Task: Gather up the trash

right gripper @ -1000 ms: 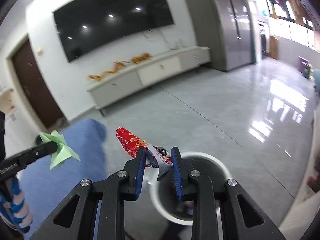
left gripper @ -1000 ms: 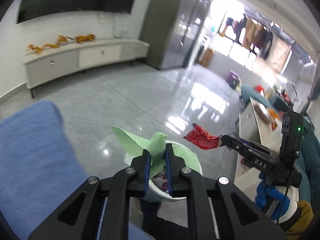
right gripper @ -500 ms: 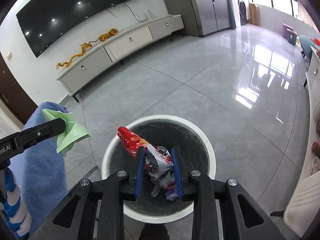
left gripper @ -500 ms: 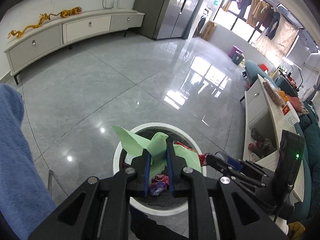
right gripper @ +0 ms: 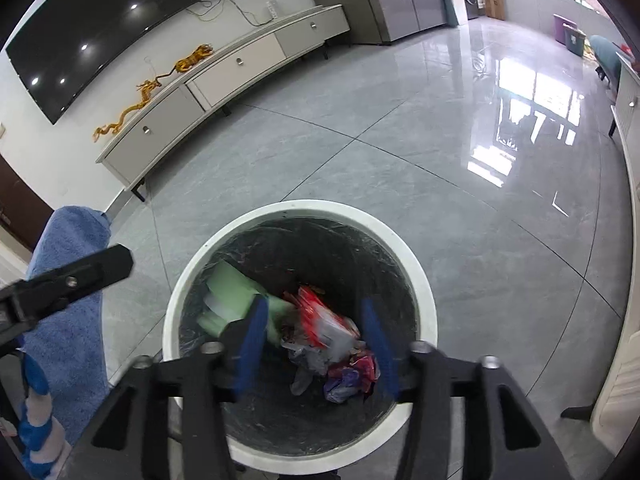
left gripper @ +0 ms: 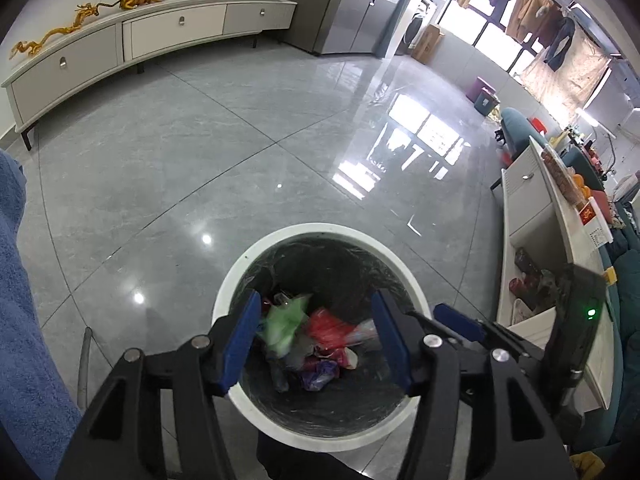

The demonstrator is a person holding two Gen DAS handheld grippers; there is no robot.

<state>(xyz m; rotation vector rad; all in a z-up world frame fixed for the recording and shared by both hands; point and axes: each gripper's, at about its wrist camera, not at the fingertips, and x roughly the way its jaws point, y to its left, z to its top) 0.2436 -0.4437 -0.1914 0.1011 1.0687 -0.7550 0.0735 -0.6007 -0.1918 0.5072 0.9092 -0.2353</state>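
Observation:
A white round bin [left gripper: 244,256] [right gripper: 188,252] with a dark liner stands on the grey floor below both grippers. My left gripper [left gripper: 316,336] hangs over its mouth, its jaws opening, nothing pressed between the pads. The green paper [left gripper: 282,326] [right gripper: 230,292] is loose inside the bin, blurred. My right gripper [right gripper: 316,340] is also above the bin with its jaws opening. The red snack wrapper [right gripper: 316,316] [left gripper: 326,328] is free of the pads and lies blurred on the other trash inside.
A blue towel-like cloth [left gripper: 20,320] [right gripper: 68,280] hangs close on the left. A white low table [left gripper: 560,240] with clutter stands to the right. A long TV cabinet [left gripper: 120,40] lines the far wall. Glossy grey tiles [left gripper: 240,140] surround the bin.
Both grippers sank toward the bin and opened. The green paper left the left gripper and the red wrapper left the right one; both dropped into the bin.

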